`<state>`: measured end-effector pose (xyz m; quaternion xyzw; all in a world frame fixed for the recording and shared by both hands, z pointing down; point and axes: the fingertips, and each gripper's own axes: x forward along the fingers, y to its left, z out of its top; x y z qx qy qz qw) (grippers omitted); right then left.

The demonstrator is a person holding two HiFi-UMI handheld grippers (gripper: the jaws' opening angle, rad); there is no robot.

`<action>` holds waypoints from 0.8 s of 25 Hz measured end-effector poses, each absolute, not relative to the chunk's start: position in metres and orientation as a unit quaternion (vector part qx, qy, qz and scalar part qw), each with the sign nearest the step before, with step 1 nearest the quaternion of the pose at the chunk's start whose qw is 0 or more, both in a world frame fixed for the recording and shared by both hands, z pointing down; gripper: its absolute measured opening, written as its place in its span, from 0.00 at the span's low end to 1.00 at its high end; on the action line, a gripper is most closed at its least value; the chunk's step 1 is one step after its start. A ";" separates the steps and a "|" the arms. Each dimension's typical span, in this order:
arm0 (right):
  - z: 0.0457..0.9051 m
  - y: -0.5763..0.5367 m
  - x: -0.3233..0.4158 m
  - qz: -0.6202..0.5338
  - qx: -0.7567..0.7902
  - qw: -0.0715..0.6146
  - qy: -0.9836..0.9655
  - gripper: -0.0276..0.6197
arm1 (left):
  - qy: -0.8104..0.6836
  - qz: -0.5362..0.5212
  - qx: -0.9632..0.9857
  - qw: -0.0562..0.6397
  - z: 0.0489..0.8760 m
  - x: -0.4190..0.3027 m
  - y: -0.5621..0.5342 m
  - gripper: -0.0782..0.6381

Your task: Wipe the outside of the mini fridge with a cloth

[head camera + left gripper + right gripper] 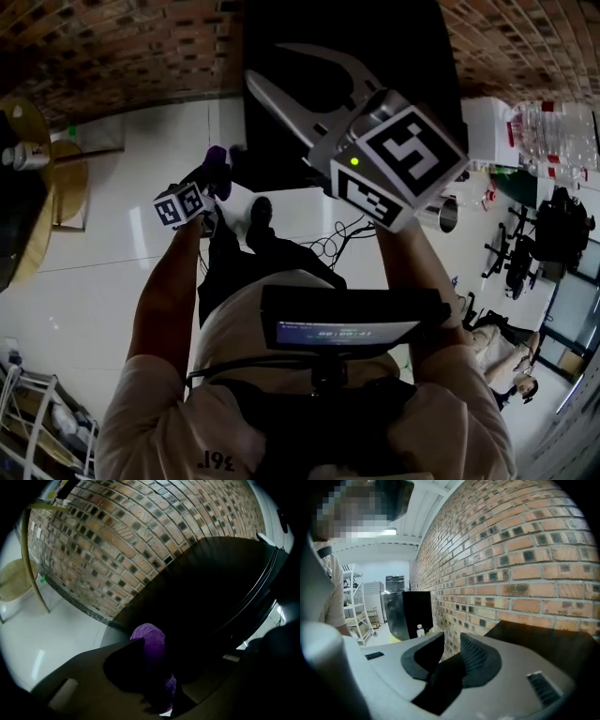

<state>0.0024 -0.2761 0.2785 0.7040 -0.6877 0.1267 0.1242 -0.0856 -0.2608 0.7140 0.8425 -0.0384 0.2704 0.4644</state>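
The left claw [157, 649] clamps a purple cloth [149, 637], the black mini fridge [211, 588] just ahead. The right claw [452, 641] stands barely parted, empty.

Head view: the camera sits above the person's head and faces steeply down. Both arms, the floor [112, 272] and the top of the mini fridge [412, 47] lie below it.

Left gripper view: rides the left gripper [157, 651] and looks along its jaws, close against the fridge's dark side.

Right gripper view: rides the right gripper [451, 641] and faces nearly level along the brick wall [511, 550].

Shared by all three views — fridge and brick wall.
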 end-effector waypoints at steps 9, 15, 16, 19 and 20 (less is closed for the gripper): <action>0.282 -0.275 0.002 0.131 0.702 0.127 -0.688 0.20 | -0.048 0.240 0.855 0.457 0.667 -0.123 -0.303 0.27; 0.279 -0.269 0.010 0.120 0.722 0.122 -0.671 0.20 | -0.024 0.144 0.871 0.469 0.573 -0.114 -0.331 0.28; 0.276 -0.267 0.013 0.114 0.729 0.121 -0.664 0.20 | -0.014 0.130 0.874 0.468 0.555 -0.111 -0.334 0.28; 0.267 -0.260 0.016 0.104 0.749 0.122 -0.643 0.20 | 0.021 0.099 0.881 0.463 0.506 -0.104 -0.340 0.28; 0.265 -0.256 0.017 0.101 0.755 0.128 -0.635 0.20 | 0.030 0.090 0.882 0.462 0.491 -0.102 -0.342 0.28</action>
